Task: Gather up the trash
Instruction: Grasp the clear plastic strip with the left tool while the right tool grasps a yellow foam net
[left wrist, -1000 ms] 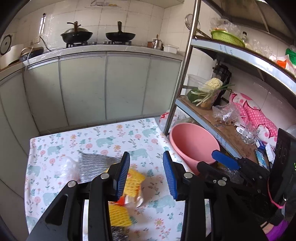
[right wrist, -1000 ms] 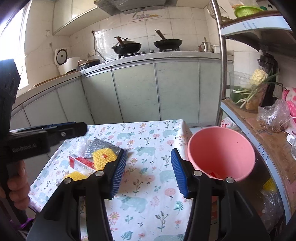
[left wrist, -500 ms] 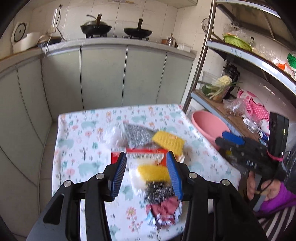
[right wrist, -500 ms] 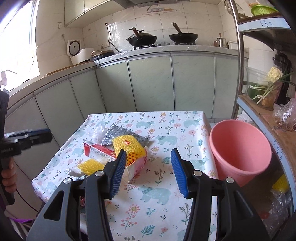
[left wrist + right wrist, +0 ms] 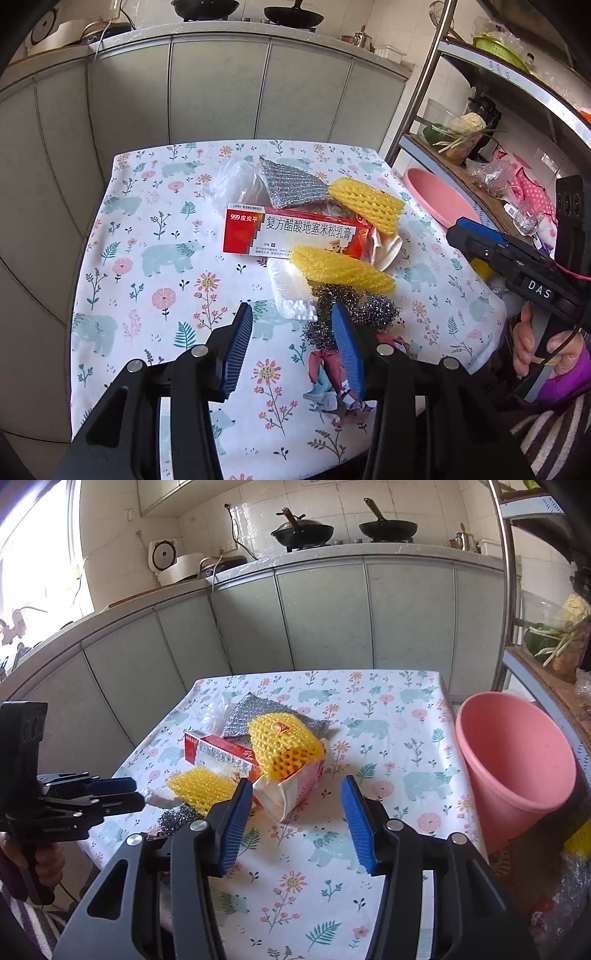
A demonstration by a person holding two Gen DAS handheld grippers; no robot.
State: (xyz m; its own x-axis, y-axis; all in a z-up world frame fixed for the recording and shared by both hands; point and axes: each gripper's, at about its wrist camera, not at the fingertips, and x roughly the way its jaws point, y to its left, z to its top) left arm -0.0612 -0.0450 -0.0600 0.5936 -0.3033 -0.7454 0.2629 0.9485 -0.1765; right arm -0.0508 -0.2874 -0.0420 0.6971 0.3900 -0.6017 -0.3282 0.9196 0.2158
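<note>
The left hand-held gripper (image 5: 291,332) is hovering over the near edge of the flowered counter (image 5: 122,258), its blue pads spread with nothing between them — the white foam piece (image 5: 290,295) and the steel wool (image 5: 351,306) are lying just beyond its tips. Further along, the trash is sitting in one loose heap mid-counter: a red and white medicine box (image 5: 288,232), two yellow foam nets (image 5: 343,267), a grey scouring cloth (image 5: 291,184) and a clear plastic bag (image 5: 236,181), several of them overlapping. The right hand-held gripper (image 5: 295,805) is also standing open and empty, pointing at the torn carton (image 5: 295,786) under the larger net. At the far right the pink bin (image 5: 517,768) is waiting beside the counter, tilted toward the pile.

Judging by this, the reaching step is in hand and nothing is picked up yet. The next move is calling for each gripper to come down around one piece — foam or wool on the left, carton on the right — close, and carry it rightward to the bin. The light nets could slide off when the things under them are lifted.
</note>
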